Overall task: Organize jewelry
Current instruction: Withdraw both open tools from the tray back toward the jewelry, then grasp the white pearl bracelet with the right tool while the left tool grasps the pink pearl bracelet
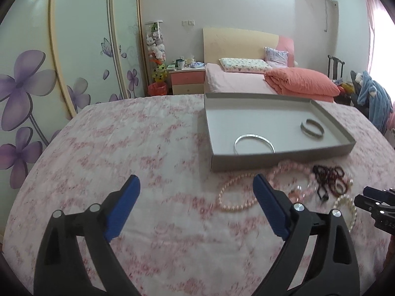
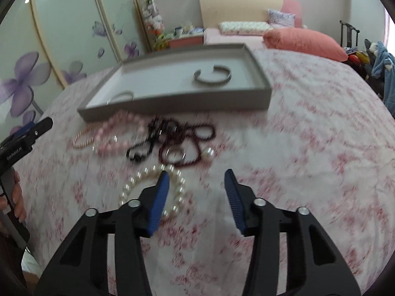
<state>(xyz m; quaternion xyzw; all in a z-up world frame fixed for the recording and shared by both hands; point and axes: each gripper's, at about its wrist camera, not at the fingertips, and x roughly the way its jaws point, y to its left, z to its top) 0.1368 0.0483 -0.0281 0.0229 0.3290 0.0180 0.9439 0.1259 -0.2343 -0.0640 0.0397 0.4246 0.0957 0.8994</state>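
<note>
A shallow grey tray (image 1: 246, 161) (image 2: 172, 104) lies on the floral cloth and holds a thin silver bangle (image 1: 254, 139) (image 2: 121, 96) and an open silver cuff (image 1: 312, 128) (image 2: 212, 77). In front of it sits a loose heap: a pink bead bracelet (image 1: 293, 171) (image 2: 123, 133), a small pearl strand (image 1: 234, 197) (image 2: 82, 139), dark red beads (image 1: 330, 177) (image 2: 187, 143) and a large white pearl bracelet (image 1: 354, 212) (image 2: 128, 187). My left gripper (image 1: 196, 180) stands wide open over bare cloth, left of the heap. My right gripper (image 2: 196, 174) is open, its left finger over the white pearl bracelet, with nothing between the pads.
The pink floral cloth (image 1: 123, 148) covers a wide flat surface. Behind it are a bed with an orange quilt (image 1: 301, 83), a nightstand (image 1: 187, 81) and wardrobe doors with purple flowers (image 1: 24, 86). A hand (image 2: 17, 197) grips the left tool's handle.
</note>
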